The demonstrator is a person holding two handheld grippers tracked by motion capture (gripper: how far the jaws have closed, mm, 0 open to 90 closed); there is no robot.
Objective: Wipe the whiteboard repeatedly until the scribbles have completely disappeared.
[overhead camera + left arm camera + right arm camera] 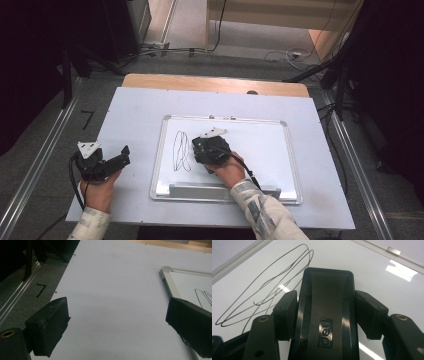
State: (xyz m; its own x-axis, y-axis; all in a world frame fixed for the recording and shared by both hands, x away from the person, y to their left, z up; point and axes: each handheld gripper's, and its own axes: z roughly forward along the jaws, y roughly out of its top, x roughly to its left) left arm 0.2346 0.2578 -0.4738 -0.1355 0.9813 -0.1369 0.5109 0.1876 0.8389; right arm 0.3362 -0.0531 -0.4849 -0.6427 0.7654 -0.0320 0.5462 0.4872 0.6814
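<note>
I see right gripper [196,146] over whiteboard [260,145], near middle of bench [135,105]. Its jaws clamped on black eraser [327,312], eraser flat on board just beside black scribble [182,150]. Left gripper [125,153] near bench's left edge, off board, jaws wide apart, nothing between them.

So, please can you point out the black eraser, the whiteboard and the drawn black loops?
black eraser [327,315], right gripper view, on its glossy top between the jaws.
whiteboard [164,150], high view, on its left metal frame edge.
black loops [181,150], high view, on the middle of the scribble.
</note>
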